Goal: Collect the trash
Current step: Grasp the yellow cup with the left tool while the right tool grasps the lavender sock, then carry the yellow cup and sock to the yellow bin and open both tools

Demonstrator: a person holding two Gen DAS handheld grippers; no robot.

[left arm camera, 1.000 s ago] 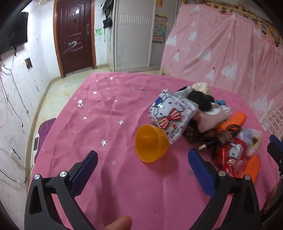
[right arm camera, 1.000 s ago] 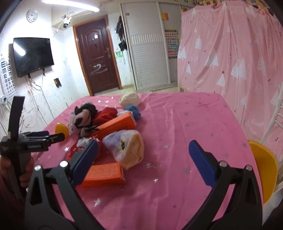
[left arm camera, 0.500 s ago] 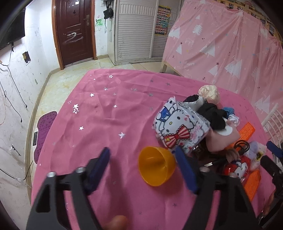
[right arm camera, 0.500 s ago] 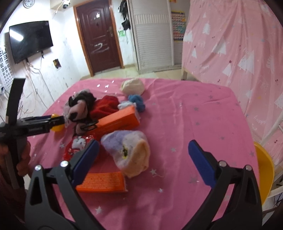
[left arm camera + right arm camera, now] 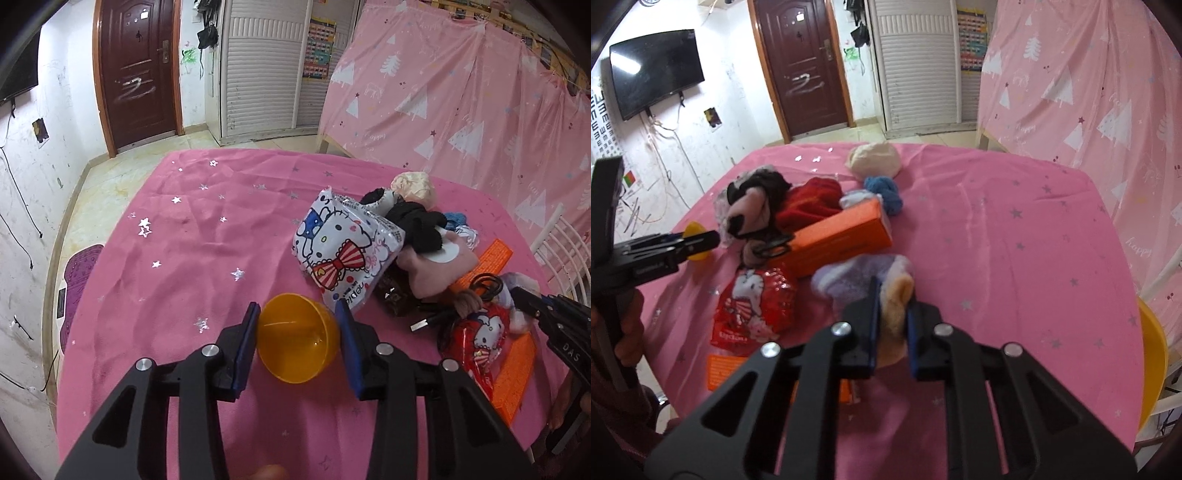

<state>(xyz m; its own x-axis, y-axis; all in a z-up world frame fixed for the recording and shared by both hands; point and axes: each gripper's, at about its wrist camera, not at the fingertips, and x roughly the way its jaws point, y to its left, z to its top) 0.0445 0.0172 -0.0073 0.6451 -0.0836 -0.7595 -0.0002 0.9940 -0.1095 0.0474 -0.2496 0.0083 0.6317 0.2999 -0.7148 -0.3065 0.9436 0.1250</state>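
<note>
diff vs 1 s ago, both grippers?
Both were wide open over the pile. The left gripper has come forward around the orange cup and its jaws are closing, pads at the cup's sides. The right gripper has moved onto the fuzzy purple-and-tan sock and clamped its tan end. The orange box, red packet and Hello Kitty pack have not moved.

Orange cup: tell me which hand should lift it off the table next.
Left. The left claw already straddles the orange cup, its jaws closing on the sides. The right claw is busy, clamped on the fuzzy sock across the pile.
</note>
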